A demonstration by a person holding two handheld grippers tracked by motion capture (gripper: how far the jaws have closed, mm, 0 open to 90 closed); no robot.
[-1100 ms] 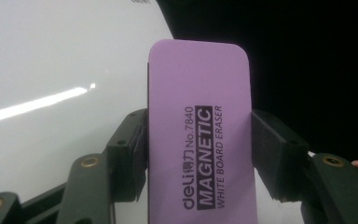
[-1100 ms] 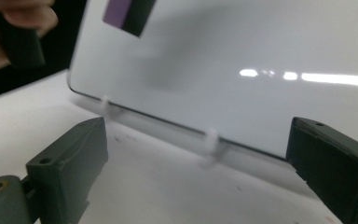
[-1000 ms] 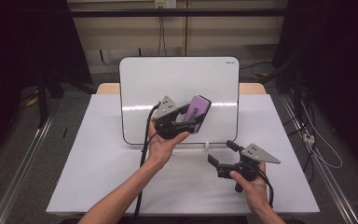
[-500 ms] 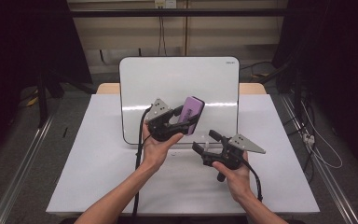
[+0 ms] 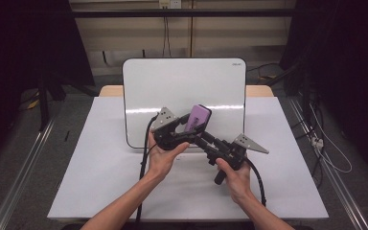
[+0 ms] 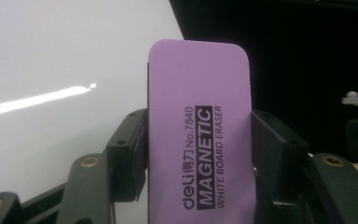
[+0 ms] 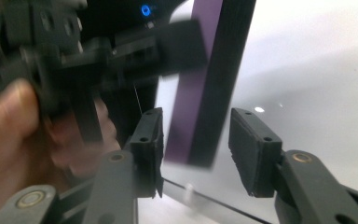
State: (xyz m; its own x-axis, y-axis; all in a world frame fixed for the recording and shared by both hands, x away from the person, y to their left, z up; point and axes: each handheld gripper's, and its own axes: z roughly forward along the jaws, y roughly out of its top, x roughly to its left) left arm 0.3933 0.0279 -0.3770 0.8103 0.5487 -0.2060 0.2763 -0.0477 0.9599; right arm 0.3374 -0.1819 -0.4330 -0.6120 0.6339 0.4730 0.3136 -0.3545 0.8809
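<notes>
The left gripper (image 5: 184, 132) is clamped on a purple magnetic whiteboard eraser (image 5: 196, 118), held up off the table in front of the near edge of the whiteboard (image 5: 184, 91); in the left gripper view the eraser (image 6: 199, 135) stands upright between the two black jaws, both pads pressed flat to its long sides, its printed face reading "MAGNETIC WHITE BOARD ERASER" turned to the camera; the whiteboard (image 6: 51, 70) lies behind it on the left, dark room on the right.

The right gripper (image 5: 205, 141) comes in from the near right and points up and left toward the eraser's lower end; its jaws have just been closing, and in the right gripper view the eraser (image 7: 205, 93) is seen edge on, purple face to the left and dark felt to the right, with its lower end between the two pads; the left pad (image 7: 147, 140) lies just beside the purple face, while a strip of white shows between the dark felt side and the right pad (image 7: 251, 149), so the jaws stand narrow around the eraser rather than pressing on it, though the blur there makes contact on the left side hard to judge.

The left hand (image 5: 165, 155) and right hand (image 5: 235, 177) sit close together near the middle of the white table (image 5: 91, 172); the whiteboard lies flat at the far middle of it, its surface blank with a streak of reflected light across it; a black cable (image 5: 143, 163) trails from the left gripper along the forearm.
</notes>
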